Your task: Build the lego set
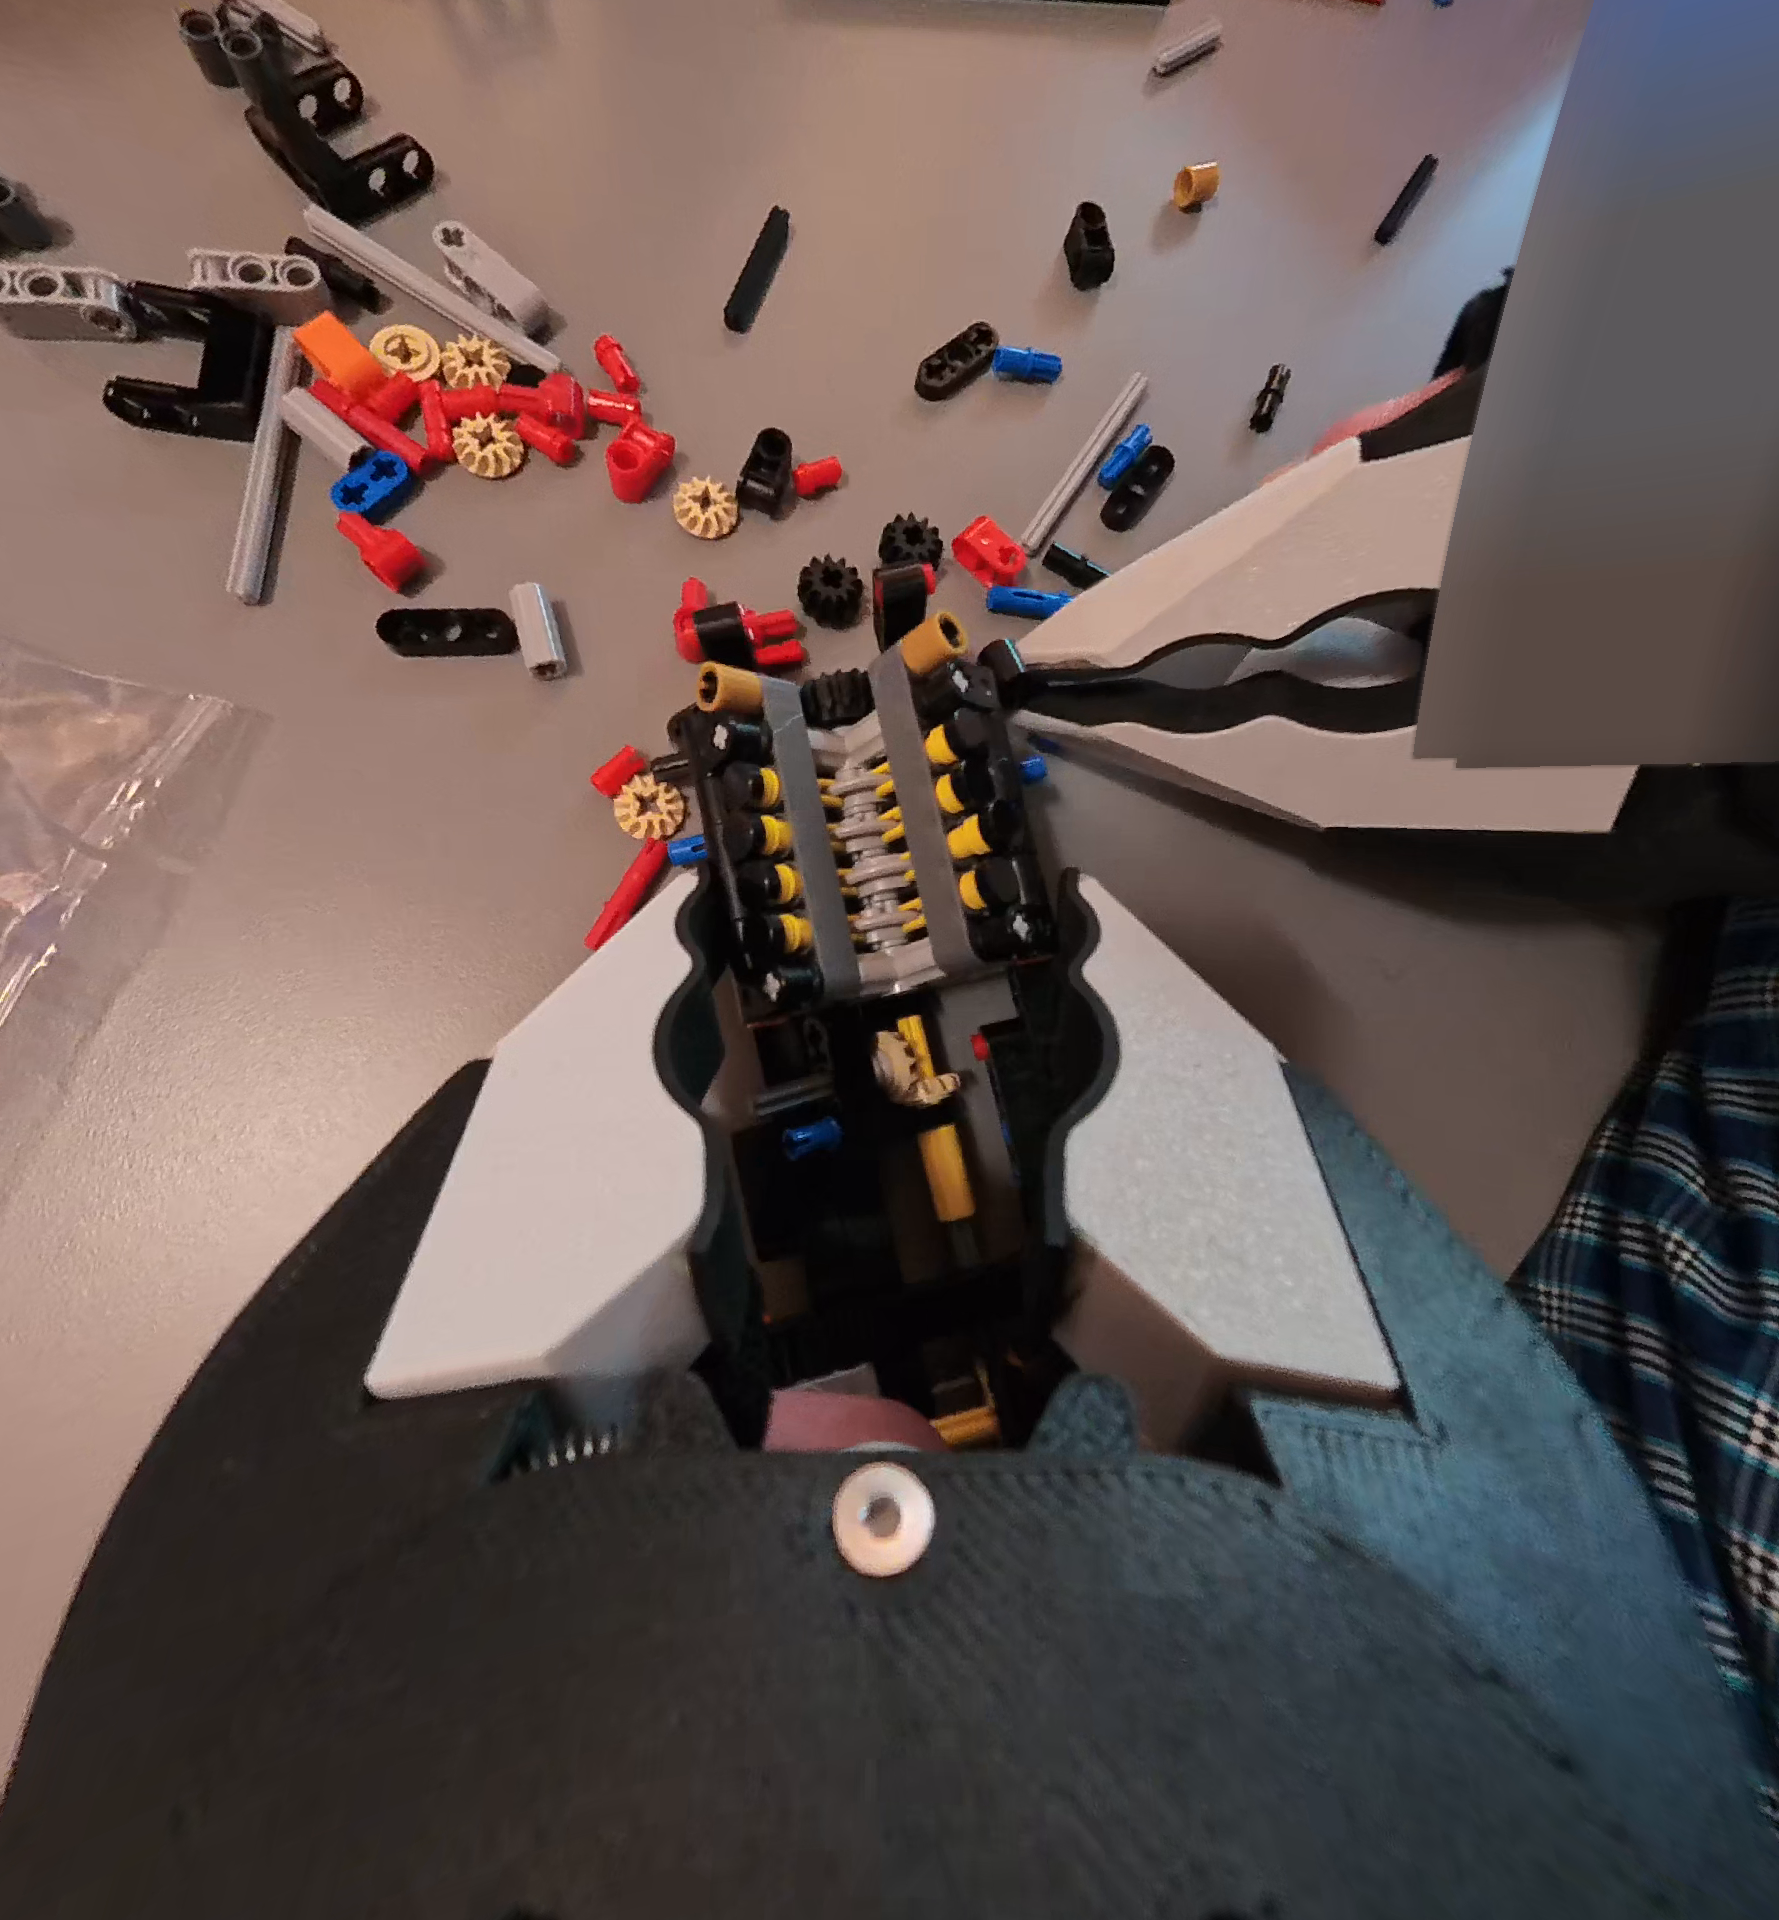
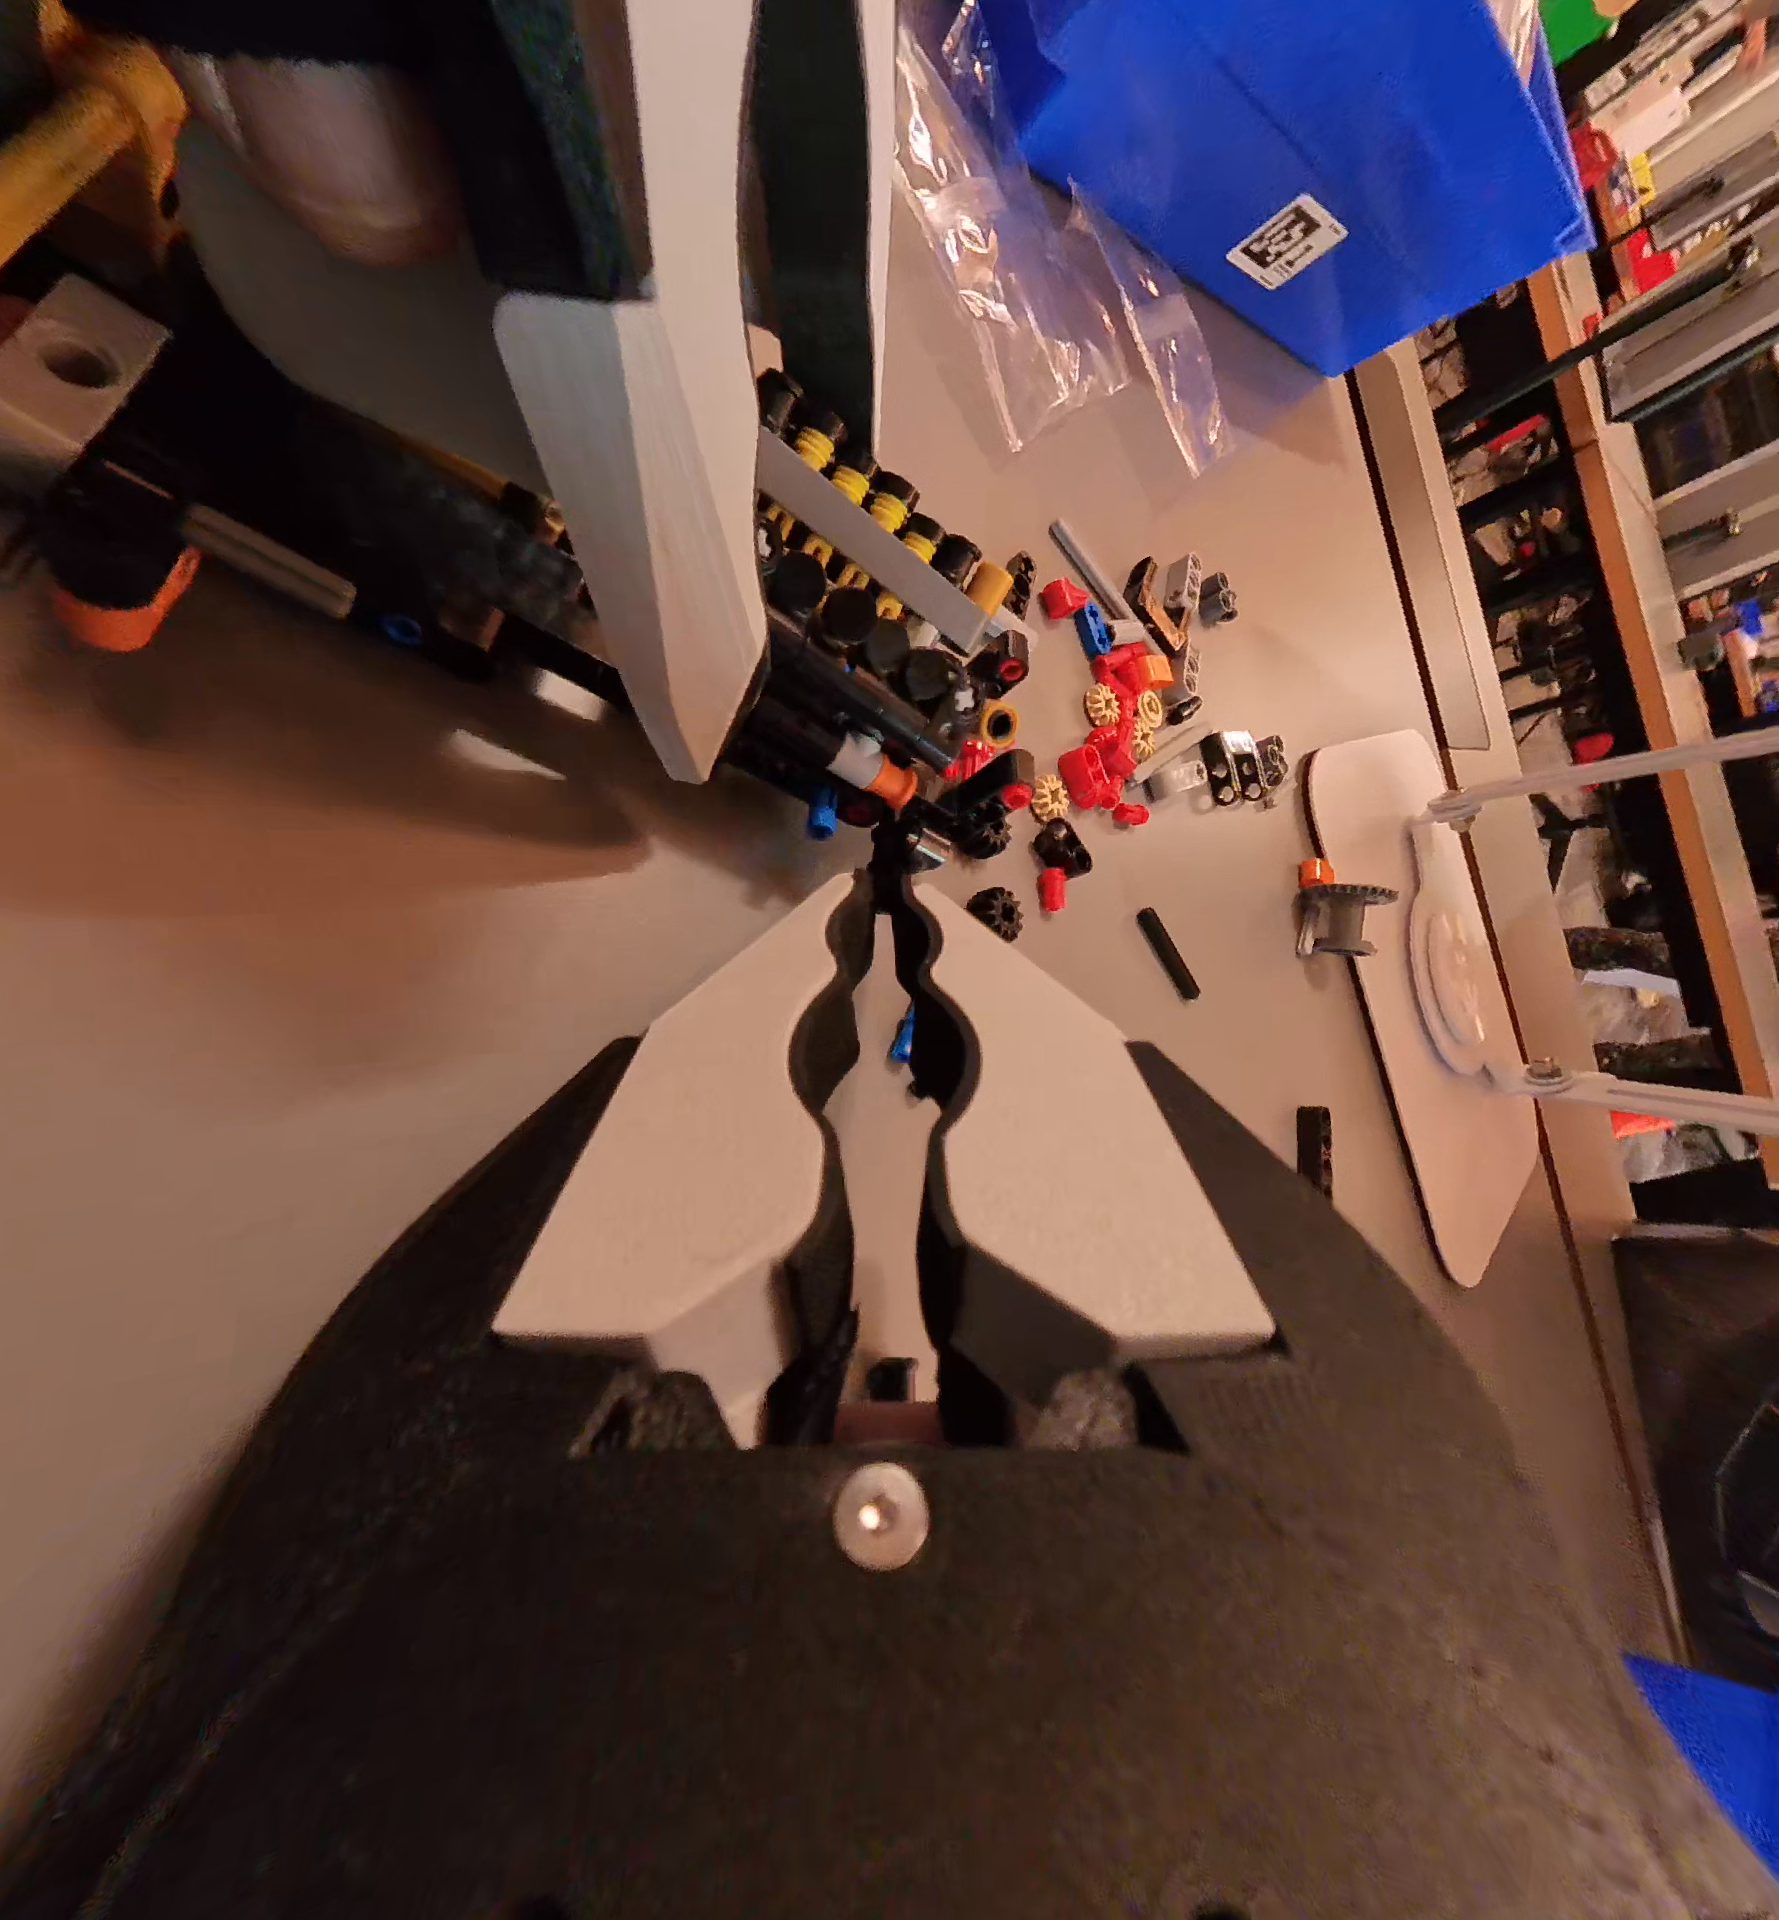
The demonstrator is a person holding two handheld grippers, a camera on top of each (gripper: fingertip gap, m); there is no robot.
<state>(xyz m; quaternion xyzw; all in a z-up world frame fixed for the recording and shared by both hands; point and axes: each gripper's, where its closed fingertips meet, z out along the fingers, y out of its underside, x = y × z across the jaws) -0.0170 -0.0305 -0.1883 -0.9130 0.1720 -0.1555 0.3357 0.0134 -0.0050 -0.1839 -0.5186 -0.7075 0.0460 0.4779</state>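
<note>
My left gripper is shut on the lego assembly, a black, grey and yellow engine-like block that sticks out past its fingertips over the table. My right gripper comes in from the right, its tips at the block's far right corner. In the right wrist view my right gripper is shut on a small black piece that touches the assembly. The left gripper's white finger shows there at the upper left.
Loose red, black, grey, blue and tan parts are strewn over the table beyond the assembly. They also show in the right wrist view. A clear plastic bag lies at the left. A blue box and a white board with a grey gear part lie farther off. One gripper's finger ends stand about 5 centimeters off the other's.
</note>
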